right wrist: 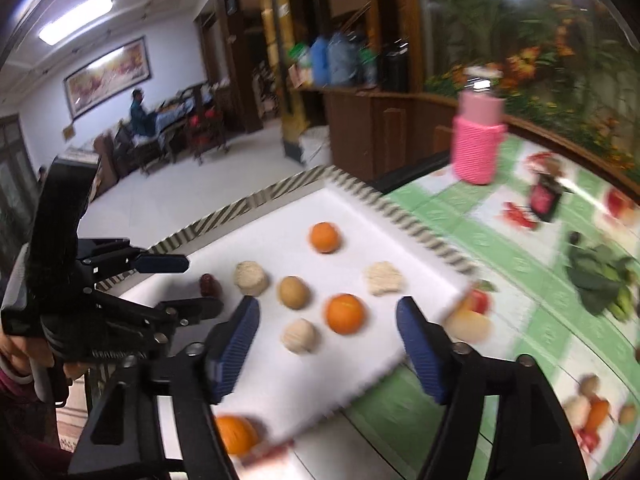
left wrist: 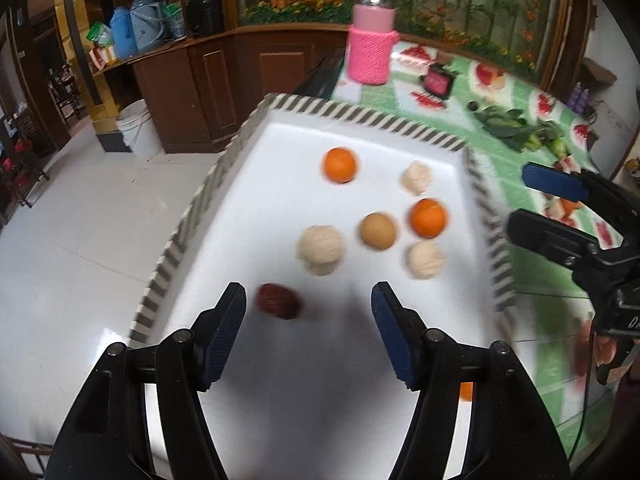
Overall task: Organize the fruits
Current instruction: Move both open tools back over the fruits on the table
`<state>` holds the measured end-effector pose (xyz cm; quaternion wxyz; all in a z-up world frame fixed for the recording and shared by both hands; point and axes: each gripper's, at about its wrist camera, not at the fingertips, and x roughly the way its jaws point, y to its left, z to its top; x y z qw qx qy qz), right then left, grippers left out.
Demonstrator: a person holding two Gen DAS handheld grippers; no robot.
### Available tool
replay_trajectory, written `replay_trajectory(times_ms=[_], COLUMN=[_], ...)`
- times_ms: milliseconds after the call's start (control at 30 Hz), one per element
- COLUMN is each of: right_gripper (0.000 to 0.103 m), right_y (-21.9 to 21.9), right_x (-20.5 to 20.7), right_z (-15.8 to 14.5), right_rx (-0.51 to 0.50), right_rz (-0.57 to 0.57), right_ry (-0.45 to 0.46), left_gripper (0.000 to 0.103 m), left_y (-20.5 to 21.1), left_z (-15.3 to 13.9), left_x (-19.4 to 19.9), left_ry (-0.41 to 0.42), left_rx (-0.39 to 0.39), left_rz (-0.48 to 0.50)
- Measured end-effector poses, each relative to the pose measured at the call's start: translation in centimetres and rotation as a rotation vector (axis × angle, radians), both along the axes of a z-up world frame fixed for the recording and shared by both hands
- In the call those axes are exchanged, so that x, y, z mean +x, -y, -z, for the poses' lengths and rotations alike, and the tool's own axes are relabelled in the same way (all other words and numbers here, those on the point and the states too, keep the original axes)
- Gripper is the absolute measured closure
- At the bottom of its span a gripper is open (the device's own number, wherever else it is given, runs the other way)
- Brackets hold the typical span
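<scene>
A white tray (left wrist: pixel 280 400) with a striped rim holds several fruits: two oranges (left wrist: pixel 339 164) (left wrist: pixel 427 217), a tan round fruit (left wrist: pixel 377 230), three pale woolly balls (left wrist: pixel 320 249) and a dark red fruit (left wrist: pixel 278 301). My left gripper (left wrist: pixel 308 332) is open and empty above the tray's near end, the red fruit just ahead of its left finger. My right gripper (right wrist: pixel 326 346) is open and empty over the tray's near right part, with a pale ball (right wrist: pixel 300 335) and an orange (right wrist: pixel 345 313) between its fingers' lines. Another orange (right wrist: pixel 236 434) lies near the front.
A pink knitted jar (left wrist: pixel 370 42) stands at the table's far end. A green fruit-print cloth (left wrist: pixel 540 280) covers the table right of the tray, with leafy greens (left wrist: pixel 516 128) and a small pink box (left wrist: pixel 438 80). The floor drops off left of the tray.
</scene>
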<state>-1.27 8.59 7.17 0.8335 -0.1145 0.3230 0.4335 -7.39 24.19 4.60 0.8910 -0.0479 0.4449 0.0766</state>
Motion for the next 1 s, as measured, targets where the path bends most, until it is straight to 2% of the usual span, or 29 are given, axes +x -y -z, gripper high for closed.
replay_trajectory(times_ms=[200,400,600,800,1000], right_gripper=[0.018,0.016,0.016,0.015,0.015], right_y=[8.2,15.7,21.5,25.0,27.1], right_x=[-0.4,-0.1,0.1,0.4,0.5], right_z=[-1.1,-0.1,0.2,0.6,1.0], right_rx=[0.037,0.050,0.060,0.054,0.105], right_rz=[0.172,0.325,0.431,0.515,0.537], right_ry=[0.058,-0.009,-0.012,-0.016,-0.039], left_gripper=[0.039,0.039,0.039,0.039,0.039], left_y=[5.0,11.4,16.2,19.6,21.1], left_z=[-2.1,-3.5,-4.0,-4.3,-3.9], left_x=[0.6,2.3,3.2,3.5,3.8], left_ry=[0.054,0.075,0.070,0.068,0.057], left_rx=[-0.042,-0.070,-0.102,-0.102,-0.103], left_rz=[0.116,0.257,0.350,0.409,0.429])
